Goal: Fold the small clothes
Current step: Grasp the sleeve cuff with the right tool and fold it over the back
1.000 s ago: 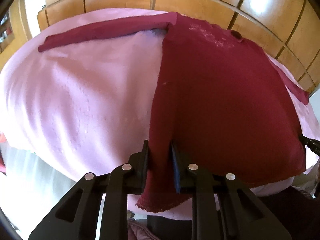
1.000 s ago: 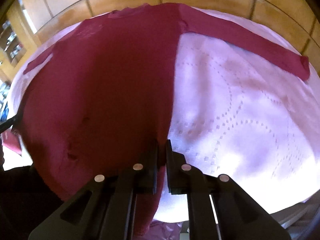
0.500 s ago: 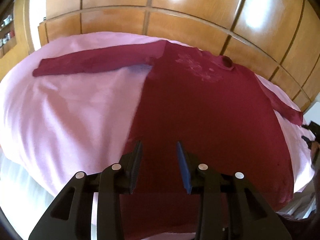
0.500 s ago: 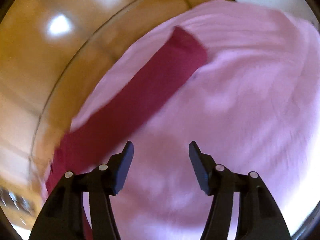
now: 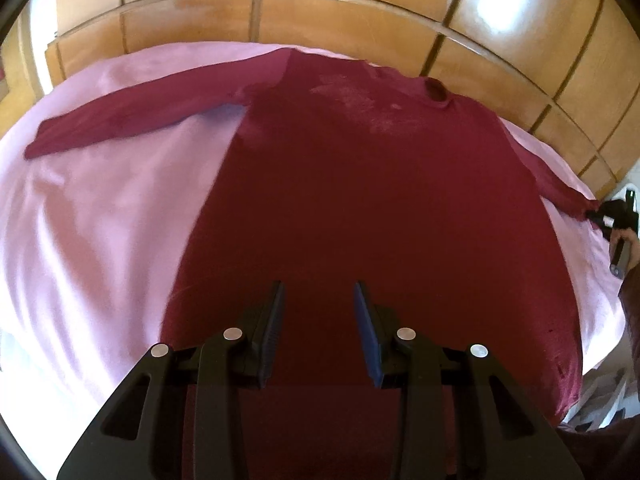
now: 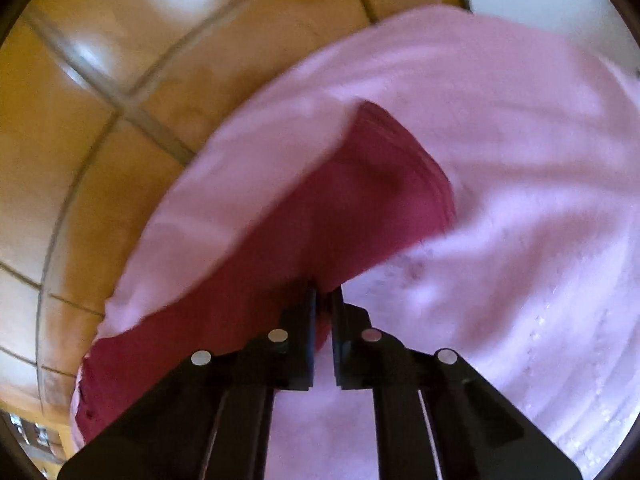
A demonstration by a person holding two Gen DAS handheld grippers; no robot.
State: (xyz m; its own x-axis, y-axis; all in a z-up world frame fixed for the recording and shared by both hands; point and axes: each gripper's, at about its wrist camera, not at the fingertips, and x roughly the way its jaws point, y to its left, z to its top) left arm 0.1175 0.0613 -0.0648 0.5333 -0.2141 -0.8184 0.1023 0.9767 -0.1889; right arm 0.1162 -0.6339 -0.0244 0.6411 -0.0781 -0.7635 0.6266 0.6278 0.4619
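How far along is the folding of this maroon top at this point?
Done: the maroon long-sleeve top lies spread flat on the pink bedspread, no fold visible. In hand: the right gripper is shut on the right sleeve near its cuff; the left gripper hovers open above the hem. Left: every fold.

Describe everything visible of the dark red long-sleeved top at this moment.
The dark red top looks like a soft knit with long sleeves, a small round neck opening and a faint pale print on the chest. It lies flat on the pink bedspread, hem nearest the camera, neck toward the wooden wall. One sleeve stretches out flat; the other sleeve's cuff end is pinched by the right gripper. The left gripper is open above the hem, holding nothing.
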